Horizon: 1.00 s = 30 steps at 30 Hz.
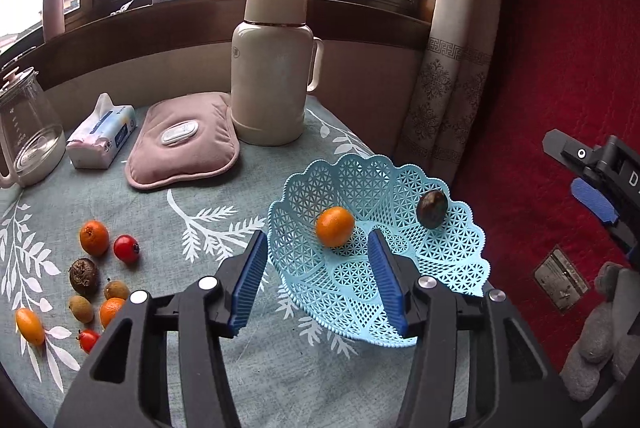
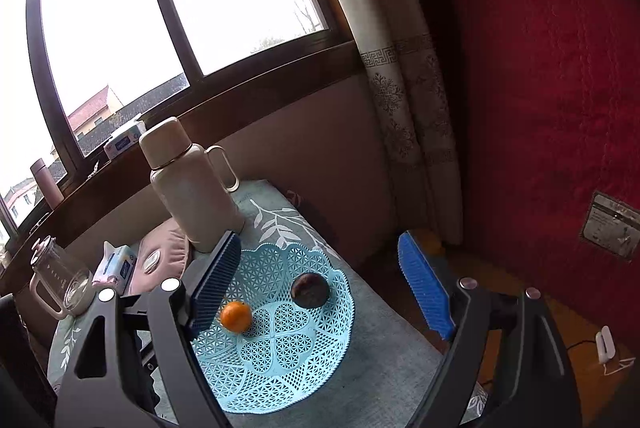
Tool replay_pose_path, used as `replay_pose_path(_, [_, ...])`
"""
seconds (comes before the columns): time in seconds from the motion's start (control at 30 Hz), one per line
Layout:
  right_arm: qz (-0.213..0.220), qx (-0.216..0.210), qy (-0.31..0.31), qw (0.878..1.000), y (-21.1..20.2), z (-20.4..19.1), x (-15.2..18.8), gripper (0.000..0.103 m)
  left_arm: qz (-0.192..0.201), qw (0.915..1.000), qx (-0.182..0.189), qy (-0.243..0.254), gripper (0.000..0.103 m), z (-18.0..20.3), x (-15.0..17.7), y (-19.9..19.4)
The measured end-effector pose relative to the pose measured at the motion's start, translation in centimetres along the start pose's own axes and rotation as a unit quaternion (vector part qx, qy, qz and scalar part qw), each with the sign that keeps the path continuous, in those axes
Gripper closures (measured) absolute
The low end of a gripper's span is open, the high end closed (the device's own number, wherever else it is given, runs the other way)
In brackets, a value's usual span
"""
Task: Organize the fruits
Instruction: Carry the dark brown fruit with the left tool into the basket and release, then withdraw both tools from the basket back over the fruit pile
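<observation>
Basket: light blue plastic lattice basket with a scalloped rim (image 1: 460,228) sits on the grey-green leaf-print tablecloth (image 1: 160,204), near the table's right edge.
In the basket: one small round orange fruit (image 1: 335,227) and one dark brownish-purple round fruit (image 1: 432,208), resting apart from each other.
Still on the cloth: a loose bunch off to the left, an orange mandarin (image 1: 94,237), a red shiny fruit (image 1: 126,248), a dark wrinkly one (image 1: 83,276), plus a few small brown, orange and red ones, all well apart from the basket.
Left gripper (image 1: 316,288): blue pads parted over the basket's near side, nothing between them.
Right gripper (image 2: 320,284): jaws pretty wide, empty, above the basket.
Background: cream thermos jug with handle (image 1: 274,68) behind the basket, pink padded pouch (image 1: 184,140) beside it.
</observation>
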State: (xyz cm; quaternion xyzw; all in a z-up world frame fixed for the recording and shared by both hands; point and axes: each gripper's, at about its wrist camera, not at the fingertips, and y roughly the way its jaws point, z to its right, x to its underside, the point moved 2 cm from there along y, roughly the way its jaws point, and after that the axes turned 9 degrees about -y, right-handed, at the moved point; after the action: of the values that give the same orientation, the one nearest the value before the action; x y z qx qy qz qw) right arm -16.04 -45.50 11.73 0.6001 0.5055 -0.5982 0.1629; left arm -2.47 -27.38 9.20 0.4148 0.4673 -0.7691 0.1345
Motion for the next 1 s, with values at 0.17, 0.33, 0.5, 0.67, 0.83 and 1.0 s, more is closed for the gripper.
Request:
replay_pose_path(0.17, [0.008, -0.009, 0.003, 1.000, -0.5, -0.2, -0.1, 0.013, 0.016, 0.9996, -0.020, -0.011, 0.026, -0.9, -0.3, -0.9])
replay_pose_path(0.33, [0.022, -0.020, 0.009, 1.000, -1.3, -0.4, -0.3, 0.011, 0.030, 0.9987, -0.042, -0.005, 0.023, -1.2, -0.4, -1.8])
replay_pose_path(0.5, [0.031, -0.033, 0.008, 0.999, -1.9, -0.9, -0.4, 0.010, 0.043, 0.9974, -0.057, -0.006, 0.023, -1.6, -0.4, -2.8])
replay_pose_path(0.67, [0.044, -0.049, 0.002, 0.998, -2.6, -1.9, -0.5, 0.008, 0.060, 0.9955, -0.073, -0.004, 0.023, -2.1, -0.4, -4.1])
replay_pose_path(0.83, [0.051, -0.063, -0.012, 0.997, -3.2, -3.2, -0.3, 0.006, 0.072, 0.9940, -0.081, -0.013, 0.023, -3.1, -0.3, -5.2])
replay_pose_path(1.0, [0.046, -0.074, -0.029, 0.996, -3.1, -4.5, 0.2, 0.006, 0.077, 0.9925, -0.093, -0.023, 0.023, -4.4, -0.1, -5.9])
